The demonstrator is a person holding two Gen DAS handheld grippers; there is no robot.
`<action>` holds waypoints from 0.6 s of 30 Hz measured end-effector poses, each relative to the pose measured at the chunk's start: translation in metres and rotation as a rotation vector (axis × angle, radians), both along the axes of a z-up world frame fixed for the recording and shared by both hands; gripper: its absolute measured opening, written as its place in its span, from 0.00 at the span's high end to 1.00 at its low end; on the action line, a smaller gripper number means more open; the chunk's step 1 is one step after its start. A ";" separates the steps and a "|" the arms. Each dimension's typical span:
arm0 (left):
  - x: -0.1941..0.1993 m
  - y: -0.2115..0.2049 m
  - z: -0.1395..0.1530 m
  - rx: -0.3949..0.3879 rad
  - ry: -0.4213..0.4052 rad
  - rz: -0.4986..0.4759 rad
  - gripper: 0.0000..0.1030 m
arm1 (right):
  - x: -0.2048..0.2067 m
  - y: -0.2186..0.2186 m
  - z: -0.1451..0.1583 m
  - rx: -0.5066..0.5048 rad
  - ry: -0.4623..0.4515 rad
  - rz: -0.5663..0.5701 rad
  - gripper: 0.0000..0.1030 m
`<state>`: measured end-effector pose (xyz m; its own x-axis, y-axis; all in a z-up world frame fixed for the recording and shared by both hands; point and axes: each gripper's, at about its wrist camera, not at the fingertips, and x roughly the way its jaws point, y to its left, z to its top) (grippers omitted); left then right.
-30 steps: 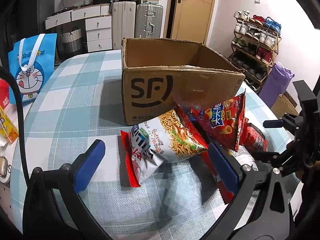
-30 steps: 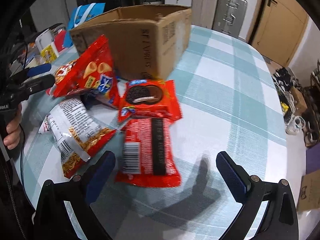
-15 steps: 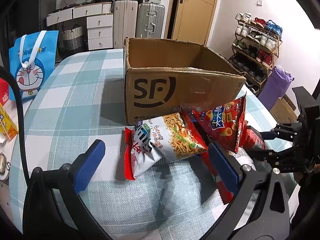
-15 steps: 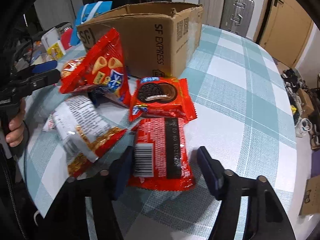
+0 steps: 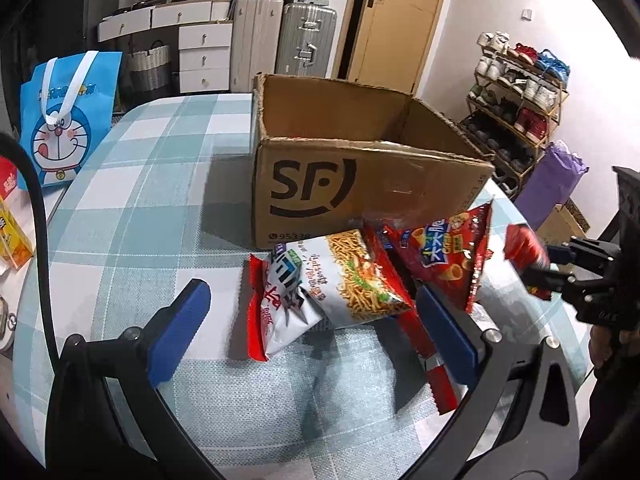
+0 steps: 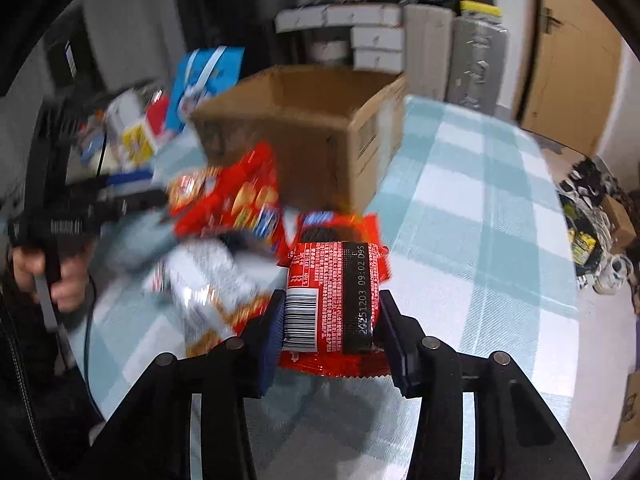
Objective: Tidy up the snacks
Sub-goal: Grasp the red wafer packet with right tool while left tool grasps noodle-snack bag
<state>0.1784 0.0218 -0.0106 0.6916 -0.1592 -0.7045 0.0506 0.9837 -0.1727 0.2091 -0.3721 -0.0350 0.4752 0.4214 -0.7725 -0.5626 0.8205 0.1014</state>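
Note:
My right gripper [image 6: 330, 322] is shut on a red snack pack [image 6: 334, 292] with a barcode and holds it lifted above the table. It shows in the left wrist view [image 5: 524, 250] at the far right. An open SF cardboard box [image 5: 360, 184] stands behind the snacks, also in the right wrist view [image 6: 320, 128]. In front of it lie a white noodle-snack bag [image 5: 332, 280], a red chip bag [image 5: 444, 252] and a red Oreo pack [image 6: 332, 230]. My left gripper [image 5: 316, 320] is open and empty, just short of the noodle-snack bag.
The round table has a teal checked cloth [image 5: 140, 200]. A blue Doraemon bag [image 5: 64, 120] stands at its far left edge, with a yellow box [image 5: 14, 236] nearby. Drawers, suitcases [image 5: 304, 40] and a shoe rack [image 5: 520, 96] stand beyond the table.
My right gripper closed on the red barcode pack and lifted it off the table. My left gripper edged slightly closer to the box and stayed open.

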 end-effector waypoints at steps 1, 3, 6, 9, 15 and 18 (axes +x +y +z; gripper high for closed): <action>0.002 0.000 -0.001 -0.002 0.006 0.006 0.00 | 0.001 -0.002 0.003 0.018 -0.007 -0.016 0.56; 0.004 0.000 -0.002 -0.017 0.011 0.000 0.00 | 0.004 -0.002 0.005 0.031 -0.021 -0.032 0.56; 0.009 -0.004 -0.003 -0.026 0.019 -0.015 0.00 | 0.005 -0.004 0.012 0.071 -0.052 -0.065 0.56; 0.017 -0.010 -0.006 -0.025 0.033 -0.024 0.00 | 0.009 -0.009 0.017 0.118 -0.064 -0.099 0.56; 0.041 -0.022 -0.014 -0.006 0.089 -0.025 0.01 | 0.012 -0.016 0.020 0.158 -0.069 -0.127 0.56; 0.045 -0.020 -0.021 -0.032 0.108 -0.015 0.10 | 0.013 -0.018 0.019 0.158 -0.069 -0.134 0.56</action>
